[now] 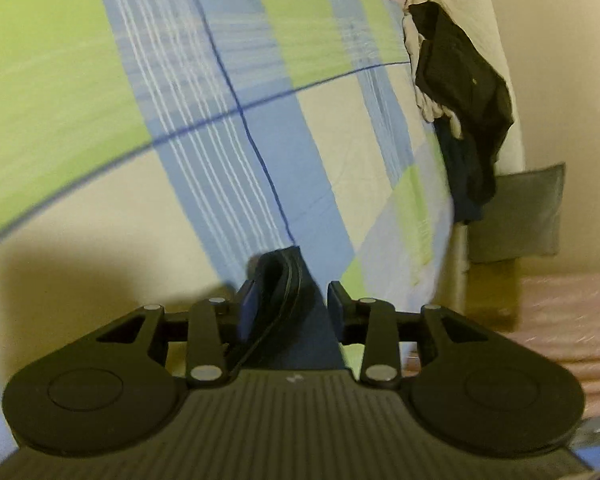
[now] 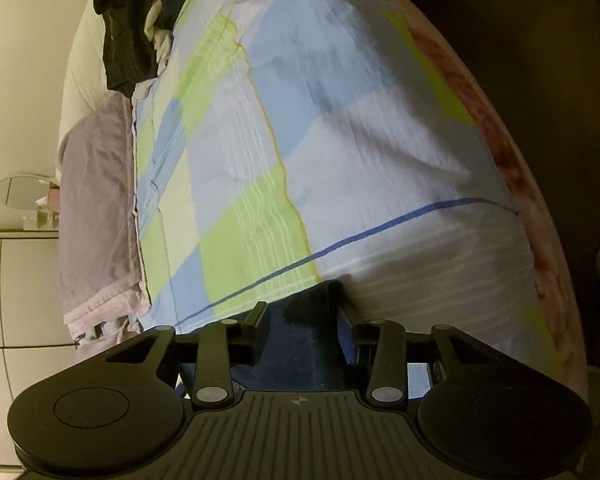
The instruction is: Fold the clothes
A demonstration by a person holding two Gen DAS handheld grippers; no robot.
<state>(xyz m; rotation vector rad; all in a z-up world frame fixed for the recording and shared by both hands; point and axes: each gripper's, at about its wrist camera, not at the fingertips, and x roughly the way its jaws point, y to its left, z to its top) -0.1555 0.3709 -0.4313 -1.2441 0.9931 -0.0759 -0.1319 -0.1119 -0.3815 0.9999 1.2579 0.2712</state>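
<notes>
One checked bedsheet (image 2: 340, 128), one clothes pile (image 1: 460, 92), perhaps two pillows (image 2: 96, 208)

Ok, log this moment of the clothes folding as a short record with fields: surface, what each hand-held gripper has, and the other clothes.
surface: checked bedspread in green, blue and white
left hand-held gripper: dark blue garment between the jaws; grip unclear
right hand-held gripper: same dark blue fabric between the jaws; grip unclear
other clothes: dark pile at the bed's far edge
also: lilac pillow by the bedspread
</notes>
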